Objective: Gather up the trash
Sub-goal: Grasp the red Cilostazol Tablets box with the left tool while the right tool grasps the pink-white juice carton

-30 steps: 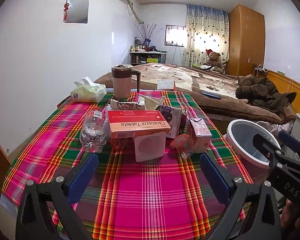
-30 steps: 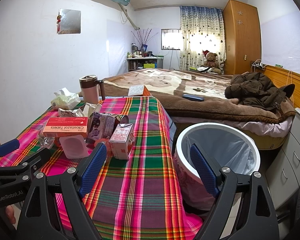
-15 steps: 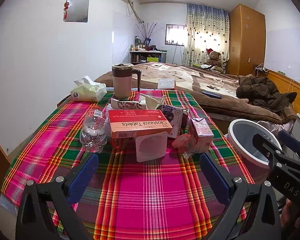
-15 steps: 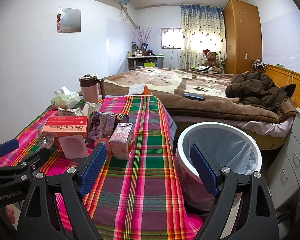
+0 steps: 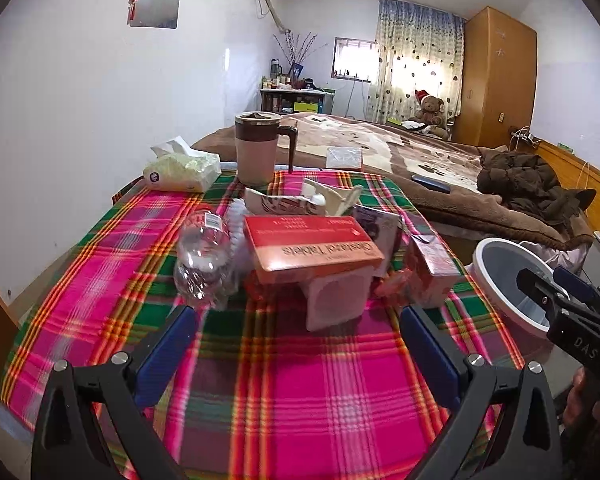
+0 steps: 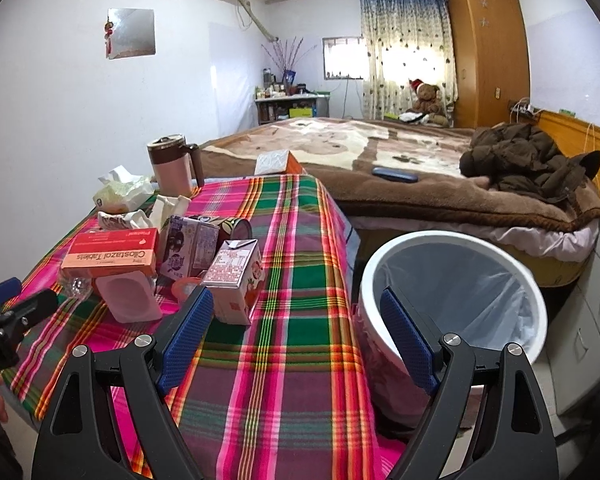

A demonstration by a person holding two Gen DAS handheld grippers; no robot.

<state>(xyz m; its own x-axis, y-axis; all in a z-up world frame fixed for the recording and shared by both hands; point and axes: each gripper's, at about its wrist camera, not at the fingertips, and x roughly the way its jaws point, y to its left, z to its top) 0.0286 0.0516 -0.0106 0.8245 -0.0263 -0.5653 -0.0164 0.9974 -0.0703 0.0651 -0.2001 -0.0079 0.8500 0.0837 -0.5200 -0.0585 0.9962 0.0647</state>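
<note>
A heap of trash sits mid-table on the plaid cloth: a red tablets box [image 5: 312,246] [image 6: 112,253] on a white plastic cup [image 5: 336,298] [image 6: 126,297], a crushed clear bottle [image 5: 202,260], a small juice carton [image 5: 432,268] [image 6: 236,280] and a purple carton [image 6: 188,250]. My left gripper [image 5: 296,342] is open, just short of the cup and bottle. Over the table's right edge my right gripper [image 6: 296,330] is open and empty, its left pad beside the juice carton. The white lined bin [image 6: 452,292] [image 5: 508,280] stands on the floor at the right.
A lidded mug [image 5: 258,148] and a tissue pack [image 5: 180,168] stand at the table's far end. A bed [image 6: 400,176] with a brown blanket and a dark jacket [image 6: 528,168] lies beyond. Grey drawers [image 6: 584,320] flank the bin.
The left gripper has moved forward, so the trash heap looms larger and nearer. The right gripper has edged forward slightly. Both stay open and empty.
</note>
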